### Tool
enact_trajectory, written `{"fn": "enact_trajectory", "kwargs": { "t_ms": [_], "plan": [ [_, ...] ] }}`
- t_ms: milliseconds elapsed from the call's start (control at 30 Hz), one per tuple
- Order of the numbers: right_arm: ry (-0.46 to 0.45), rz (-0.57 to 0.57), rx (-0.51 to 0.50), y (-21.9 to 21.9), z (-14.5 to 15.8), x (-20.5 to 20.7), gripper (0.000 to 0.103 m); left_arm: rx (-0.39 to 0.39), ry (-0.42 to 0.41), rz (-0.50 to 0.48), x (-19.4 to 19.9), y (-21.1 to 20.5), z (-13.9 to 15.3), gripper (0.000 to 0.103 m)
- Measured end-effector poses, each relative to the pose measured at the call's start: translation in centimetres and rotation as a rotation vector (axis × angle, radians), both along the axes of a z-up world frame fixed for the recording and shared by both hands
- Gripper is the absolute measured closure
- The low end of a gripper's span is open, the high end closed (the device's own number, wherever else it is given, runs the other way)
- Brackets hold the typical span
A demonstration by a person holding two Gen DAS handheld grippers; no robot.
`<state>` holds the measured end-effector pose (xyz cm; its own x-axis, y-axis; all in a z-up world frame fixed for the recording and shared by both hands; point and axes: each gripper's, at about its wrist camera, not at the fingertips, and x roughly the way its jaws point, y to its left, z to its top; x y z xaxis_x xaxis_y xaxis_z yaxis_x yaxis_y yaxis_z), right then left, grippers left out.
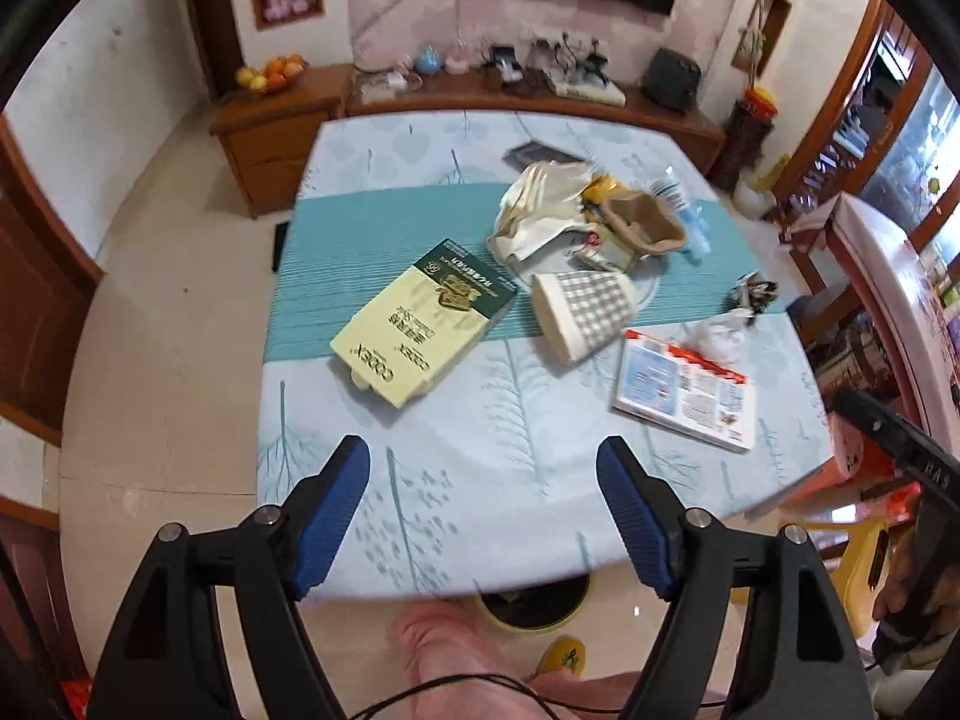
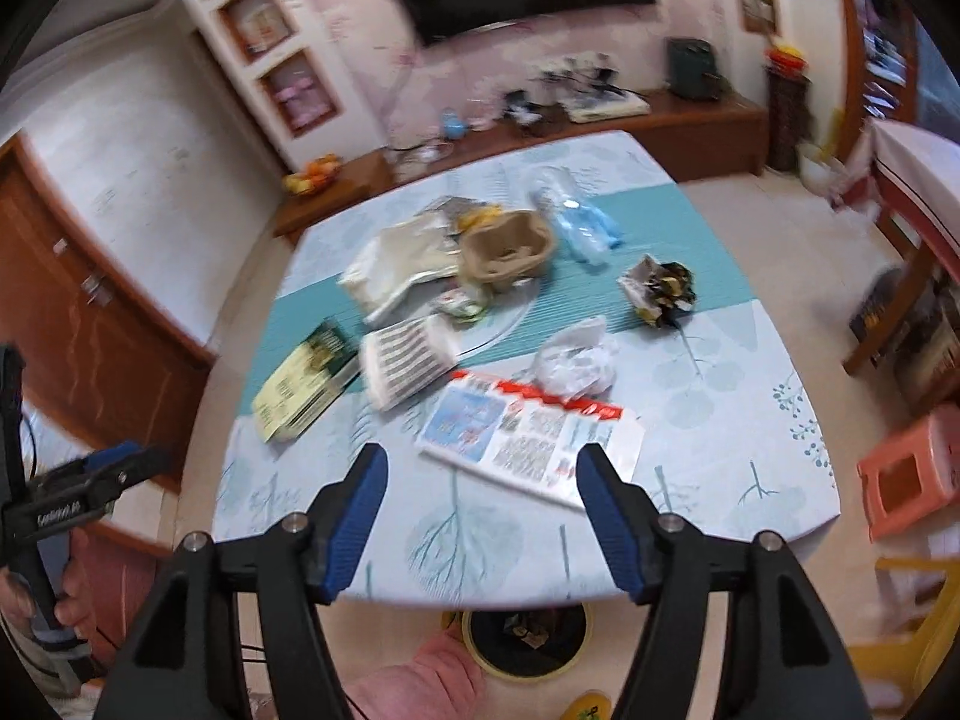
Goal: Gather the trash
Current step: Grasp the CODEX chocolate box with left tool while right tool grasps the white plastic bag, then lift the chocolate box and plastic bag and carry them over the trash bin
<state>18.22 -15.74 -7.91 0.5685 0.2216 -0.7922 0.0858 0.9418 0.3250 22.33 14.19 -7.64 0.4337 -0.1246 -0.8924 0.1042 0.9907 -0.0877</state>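
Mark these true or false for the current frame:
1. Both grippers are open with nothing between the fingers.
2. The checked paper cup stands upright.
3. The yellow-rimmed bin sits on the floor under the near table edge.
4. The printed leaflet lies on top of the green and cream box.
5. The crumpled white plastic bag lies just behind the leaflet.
1. True. The left gripper and the right gripper are both open and hold nothing.
2. False. The checked paper cup lies on its side.
3. True. The bin sits on the floor below the table.
4. False. The leaflet lies flat on the cloth, apart from the box.
5. True. The white bag lies at the leaflet's far edge.
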Motion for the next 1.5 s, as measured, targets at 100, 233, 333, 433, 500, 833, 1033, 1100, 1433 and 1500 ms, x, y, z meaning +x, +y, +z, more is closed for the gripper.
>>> {"fn": "enact_trajectory", "kwargs": {
  "t_ms": [100, 233, 333, 433, 500, 833, 1033, 1100, 1433, 1500],
  "plan": [
    [0.047, -0.098, 0.009, -0.2, -1.6, 3.1, 0.022, 0.005, 0.042, -0.062, 4.2, 1.0, -2.2, 0.009],
    [0.092, -0.211, -0.021, -0.3, -4.0, 7.0, 0.022, 0.007, 0.083, -0.14, 9.0, 1.5, -4.9, 0.001],
    [0.126, -0.284, -0.01, -0.6, -5.8, 9.4, 0.022, 0.025, 0.114, -0.209, 12.4, 1.3, -7.3, 0.001],
    [0.153, -0.334, 0.009, -1.0, -7.4, 11.1, 0.022, 0.035, 0.165, -0.273, 15.1, 0.8, -9.9, 0.001],
    [0.175, -0.361, 0.0, -1.0, -8.5, 12.1, 0.022, 0.032, 0.211, -0.303, 16.4, 0.5, -11.6, 0.001],
    [0.231, -0.421, -0.015, -1.5, -11.5, 13.8, 0.022, 0.084, 0.273, -0.351, 20.0, 0.0, -16.4, 0.001],
    [0.256, -0.428, -0.016, -1.3, -12.7, 14.3, 0.022, 0.114, 0.303, -0.369, 21.1, -1.2, -18.2, 0.001],
    [0.262, -0.418, -0.013, -1.1, -12.9, 14.3, 0.026, 0.121, 0.316, -0.364, 21.5, -1.3, -18.8, 0.001],
    [0.255, -0.338, -0.085, 0.7, -12.7, 13.9, 0.04, 0.152, 0.334, -0.321, 22.8, -2.1, -20.2, 0.001],
    [0.234, -0.318, -0.093, 1.0, -12.2, 13.6, 0.035, 0.148, 0.333, -0.308, 23.1, -2.2, -20.2, 0.001]
  ]
}}
